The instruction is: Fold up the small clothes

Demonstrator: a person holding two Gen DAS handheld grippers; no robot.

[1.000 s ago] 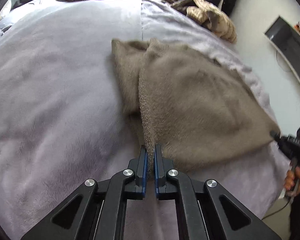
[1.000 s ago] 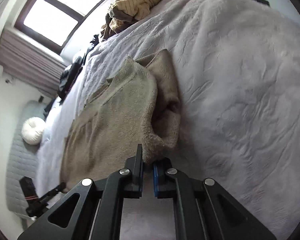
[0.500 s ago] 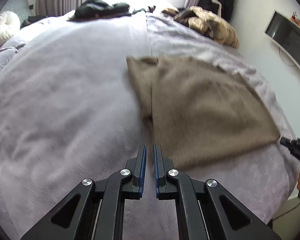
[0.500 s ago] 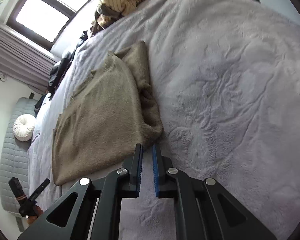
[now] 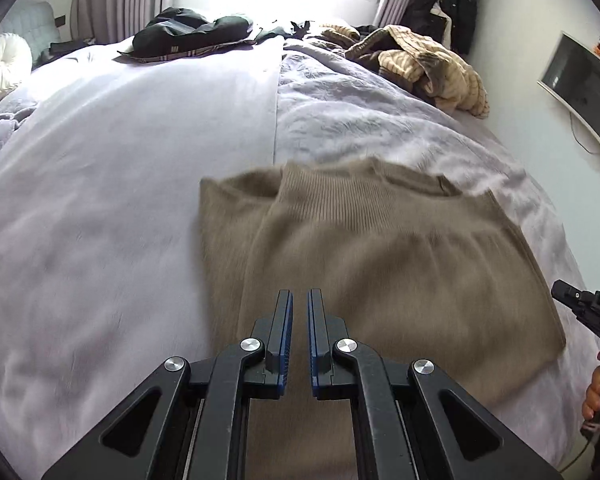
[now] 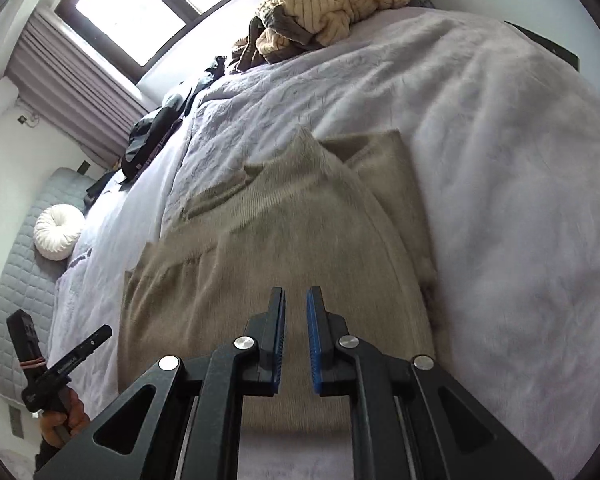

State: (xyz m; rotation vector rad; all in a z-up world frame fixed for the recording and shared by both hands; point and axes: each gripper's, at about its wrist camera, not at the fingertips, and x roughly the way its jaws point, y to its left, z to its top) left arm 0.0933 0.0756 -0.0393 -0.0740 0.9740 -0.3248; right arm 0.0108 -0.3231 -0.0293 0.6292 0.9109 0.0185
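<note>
A tan knitted sweater (image 5: 400,256) lies flat on the bed, partly folded, with one side laid over its body; it also shows in the right wrist view (image 6: 284,248). My left gripper (image 5: 299,300) hovers over the sweater's near edge, jaws slightly apart with nothing between them. My right gripper (image 6: 296,298) hovers over the sweater's other end, jaws slightly apart and empty. The right gripper also shows at the right edge of the left wrist view (image 5: 580,304), and the left gripper shows at the lower left of the right wrist view (image 6: 72,360).
The bed has a lilac fleece cover (image 5: 100,184). A heap of cream striped clothes (image 5: 432,64) and dark clothes (image 5: 188,32) lie at the far end. A white round cushion (image 6: 58,232) sits on a grey bench. A wall screen (image 5: 584,80) hangs at right.
Both grippers let go of the sweater's edges and pulled back and up. The sweater now lies flat and the jaws stand slightly apart, empty.
</note>
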